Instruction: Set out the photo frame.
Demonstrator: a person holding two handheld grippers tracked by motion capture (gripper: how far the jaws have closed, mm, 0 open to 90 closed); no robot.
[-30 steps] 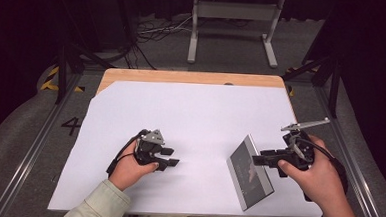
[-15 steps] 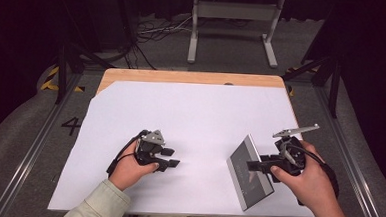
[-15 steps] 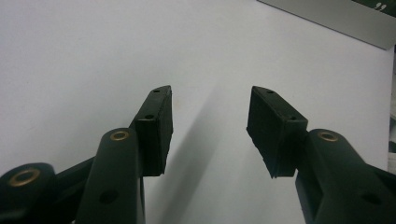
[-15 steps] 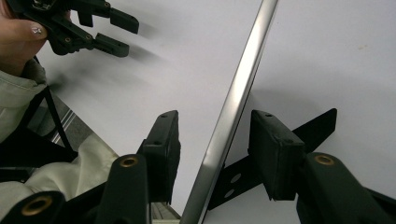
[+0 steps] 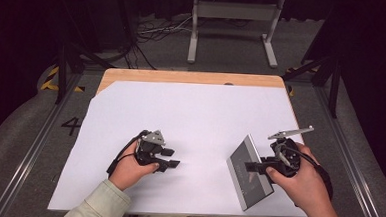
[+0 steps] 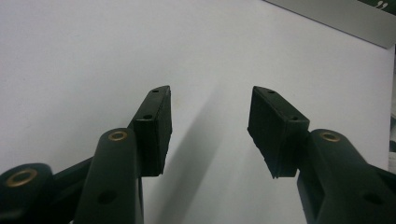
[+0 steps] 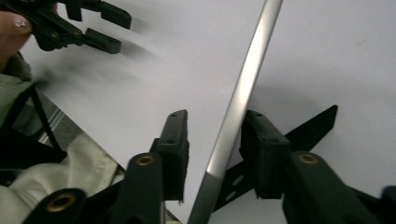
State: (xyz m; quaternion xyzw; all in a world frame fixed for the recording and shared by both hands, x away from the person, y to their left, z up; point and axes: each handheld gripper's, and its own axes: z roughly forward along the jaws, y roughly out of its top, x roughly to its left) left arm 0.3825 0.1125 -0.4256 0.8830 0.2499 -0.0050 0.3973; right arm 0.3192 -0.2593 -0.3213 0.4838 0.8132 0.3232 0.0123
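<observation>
A white sheet [image 5: 195,118] is covering most of the counter [image 5: 182,77], leaving a strip of bare wood showing along the far edge. Grey carpet [image 5: 24,144] is lying on the floor around it. Beyond, a grey metal stand [image 5: 234,20] is standing beside loose cables [image 5: 155,31]. Yellow-black tape [image 5: 49,81] is marking the floor at left. The room behind is lying in darkness.

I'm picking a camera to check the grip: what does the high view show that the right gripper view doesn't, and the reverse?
High view: the grey slab's broad face, tilted up on the white sheet, plus the wooden table edge and a floor stand. Right gripper view: a gap between the slab's thin edge and one pad of the right gripper, whose jaws have just been closing around it. Both: slab, sheet, left gripper.
</observation>
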